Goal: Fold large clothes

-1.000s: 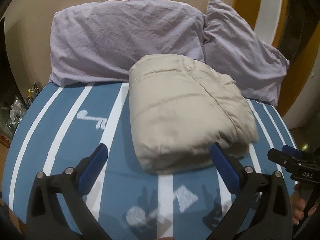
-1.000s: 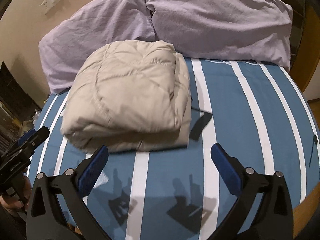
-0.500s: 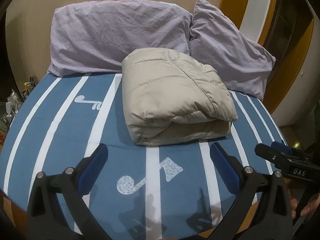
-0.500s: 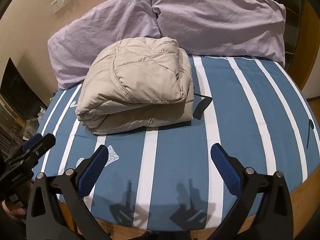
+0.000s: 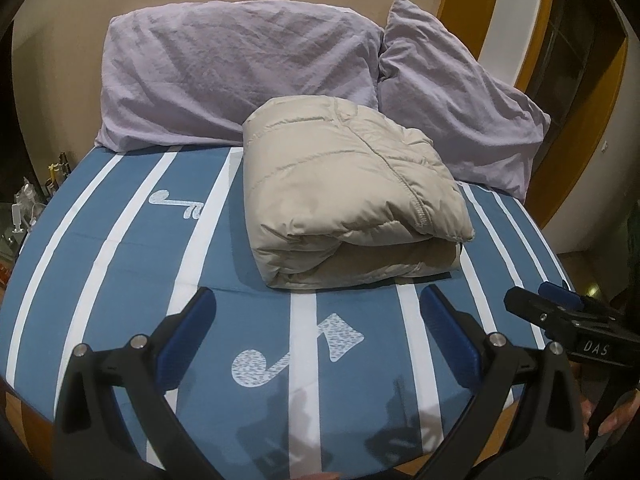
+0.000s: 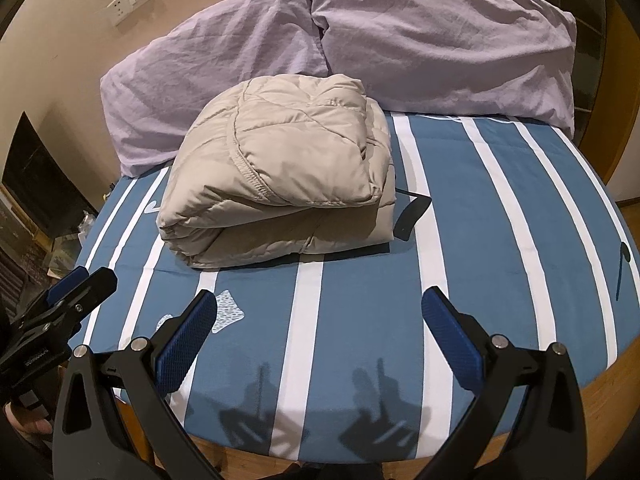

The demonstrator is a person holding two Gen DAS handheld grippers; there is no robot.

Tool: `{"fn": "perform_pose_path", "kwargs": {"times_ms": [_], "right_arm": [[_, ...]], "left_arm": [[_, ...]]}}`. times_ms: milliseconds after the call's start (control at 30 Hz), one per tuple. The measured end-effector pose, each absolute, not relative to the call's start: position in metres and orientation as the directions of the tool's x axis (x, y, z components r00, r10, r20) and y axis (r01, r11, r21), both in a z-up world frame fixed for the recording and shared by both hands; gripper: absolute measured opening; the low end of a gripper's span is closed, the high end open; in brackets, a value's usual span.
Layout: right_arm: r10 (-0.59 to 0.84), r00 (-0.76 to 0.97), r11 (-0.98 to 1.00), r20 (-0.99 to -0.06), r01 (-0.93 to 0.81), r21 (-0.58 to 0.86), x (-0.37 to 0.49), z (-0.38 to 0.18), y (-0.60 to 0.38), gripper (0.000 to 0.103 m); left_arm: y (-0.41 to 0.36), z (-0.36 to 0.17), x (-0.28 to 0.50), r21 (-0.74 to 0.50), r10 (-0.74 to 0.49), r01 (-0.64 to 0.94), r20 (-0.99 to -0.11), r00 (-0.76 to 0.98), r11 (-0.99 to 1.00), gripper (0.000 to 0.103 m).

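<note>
Both grippers have drawn back toward the near edge of the bed (image 5: 120, 264). From left to right, the left gripper (image 5: 316, 320) and right gripper (image 6: 320, 320) hang spread wide, holding nothing. Beyond them the folded beige jacket (image 5: 344, 196) lies against two lilac pillows (image 5: 240, 72).

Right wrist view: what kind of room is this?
Most likely a bedroom. A bed with a blue, white-striped sheet fills the view, two lilac pillows lean against the wall at its head, and a folded beige puffer jacket lies on the sheet.
</note>
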State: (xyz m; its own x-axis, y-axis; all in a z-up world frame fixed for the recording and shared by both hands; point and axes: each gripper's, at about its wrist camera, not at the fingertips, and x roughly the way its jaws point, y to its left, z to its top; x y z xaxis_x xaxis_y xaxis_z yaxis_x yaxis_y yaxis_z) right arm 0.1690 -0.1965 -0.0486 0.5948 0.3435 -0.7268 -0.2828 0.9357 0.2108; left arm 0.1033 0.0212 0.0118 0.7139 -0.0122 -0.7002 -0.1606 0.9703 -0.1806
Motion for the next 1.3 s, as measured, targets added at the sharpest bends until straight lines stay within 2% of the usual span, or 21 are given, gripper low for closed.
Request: {"fn": "perform_pose_path", "kwargs": {"times_ms": [1300], "right_arm": [[0.362,0.587,0.929,-0.724,-0.294,0.226,0.1691,-0.0484,-0.1928,0.102]], "left_arm": [[0.0145,0.0111,0.1072,-0.181,-0.021,-0.151,-0.706,0.708,0.972,0.101]]}}
